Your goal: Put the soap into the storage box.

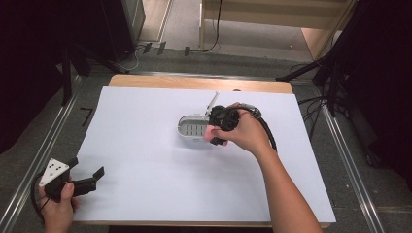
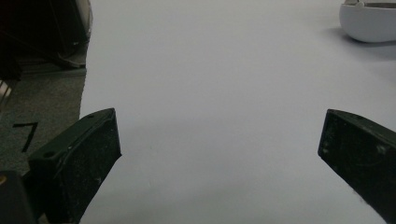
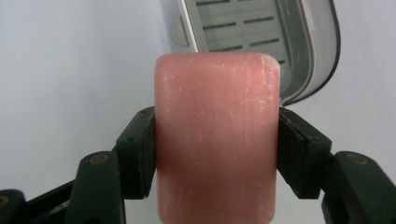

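While the two hand-held grippers are kept well apart, the scene is recorded as follows:
Right gripper: closed on a pink rectangular bar of soap; the bar is clamped on both sides by the black pads; held by the right hand near the table centre.
Soap position: held just beside the near end of a white oval plastic soap dish with a slotted grey insert; contact with the dish cannot be determined.
Soap dish: set on the white sheet covering the wooden table; its hinged lid is raised.
Left gripper: jaws spread wide, nothing between them; held by the left hand at the near left corner, over the sheet edge.
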Demonstrator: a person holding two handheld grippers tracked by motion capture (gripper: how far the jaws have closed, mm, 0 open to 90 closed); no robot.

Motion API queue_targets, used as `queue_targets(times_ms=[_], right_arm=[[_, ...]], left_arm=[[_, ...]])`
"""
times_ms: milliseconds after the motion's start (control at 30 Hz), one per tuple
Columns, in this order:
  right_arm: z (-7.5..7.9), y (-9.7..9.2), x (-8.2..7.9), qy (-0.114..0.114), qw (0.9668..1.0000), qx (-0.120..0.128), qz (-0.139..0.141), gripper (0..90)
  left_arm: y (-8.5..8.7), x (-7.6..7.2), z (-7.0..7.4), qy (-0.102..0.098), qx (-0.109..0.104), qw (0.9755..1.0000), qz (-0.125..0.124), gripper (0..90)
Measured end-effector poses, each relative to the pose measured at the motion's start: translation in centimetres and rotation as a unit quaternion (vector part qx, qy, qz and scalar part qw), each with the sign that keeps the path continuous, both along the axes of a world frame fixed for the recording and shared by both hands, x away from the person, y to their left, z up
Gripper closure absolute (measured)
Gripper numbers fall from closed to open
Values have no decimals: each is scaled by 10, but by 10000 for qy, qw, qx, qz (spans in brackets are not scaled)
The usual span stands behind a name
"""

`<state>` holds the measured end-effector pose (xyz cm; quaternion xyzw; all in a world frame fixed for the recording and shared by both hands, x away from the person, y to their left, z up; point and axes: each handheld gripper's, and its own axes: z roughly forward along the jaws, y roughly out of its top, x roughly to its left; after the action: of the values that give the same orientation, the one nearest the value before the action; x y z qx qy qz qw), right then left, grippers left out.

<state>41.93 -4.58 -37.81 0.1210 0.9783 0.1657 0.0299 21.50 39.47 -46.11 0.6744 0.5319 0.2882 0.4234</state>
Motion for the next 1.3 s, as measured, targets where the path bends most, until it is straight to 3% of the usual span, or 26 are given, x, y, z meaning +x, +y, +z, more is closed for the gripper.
queue_targets(times_ms=[600, 1000, 1300], right_arm=[[1, 32, 21, -36, 9995, 14, 317, 390], [4, 52, 33, -94, 9985, -110, 530, 390], [-2, 61, 44, -29, 9976, -181, 666, 390]], left_arm=[[0, -1, 0, -38, -4, 10000, 2, 0], [-1, -1, 0, -57, -4, 10000, -7, 0], [0, -1, 0, -64, -13, 10000, -15, 0]])
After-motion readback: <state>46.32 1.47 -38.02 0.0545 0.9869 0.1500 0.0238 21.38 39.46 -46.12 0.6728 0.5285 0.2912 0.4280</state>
